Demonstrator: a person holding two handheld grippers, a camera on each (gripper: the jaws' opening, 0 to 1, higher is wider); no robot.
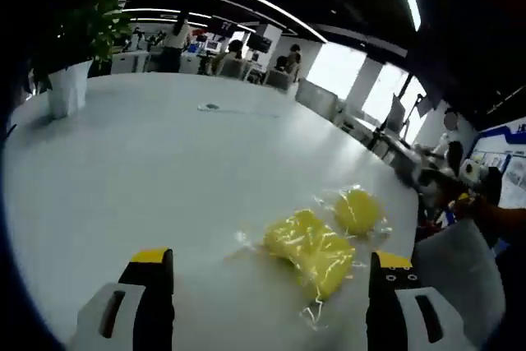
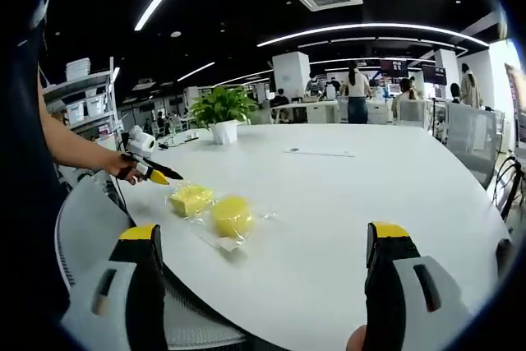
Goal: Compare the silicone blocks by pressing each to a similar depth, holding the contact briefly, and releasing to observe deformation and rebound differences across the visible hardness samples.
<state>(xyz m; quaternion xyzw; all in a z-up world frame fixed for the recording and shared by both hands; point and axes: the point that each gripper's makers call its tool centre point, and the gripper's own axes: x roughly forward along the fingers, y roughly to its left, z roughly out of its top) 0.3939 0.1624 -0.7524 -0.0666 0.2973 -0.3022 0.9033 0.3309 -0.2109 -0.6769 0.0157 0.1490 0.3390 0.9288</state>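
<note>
Two yellow silicone blocks in clear plastic wrap lie near the edge of a white round table [image 1: 164, 170]. In the left gripper view a larger lumpy block [image 1: 309, 252] lies just ahead, between my jaws, and a rounder block [image 1: 357, 210] sits beyond it to the right. My left gripper [image 1: 271, 259] is open and touches neither. In the right gripper view the squarish block [image 2: 191, 199] and the round block [image 2: 232, 215] lie ahead to the left. My right gripper [image 2: 263, 236] is open and empty, back from them. The left gripper [image 2: 149, 173], held in a hand, points at the blocks.
A potted plant [image 1: 70, 80] [image 2: 220, 117] stands far across the table, and a small flat item [image 1: 209, 107] [image 2: 319, 152] lies mid-table. Grey chairs [image 2: 90, 211] [image 1: 460, 260] crowd the near edge. Another chair [image 2: 472, 133] stands at the right. People and desks fill the background.
</note>
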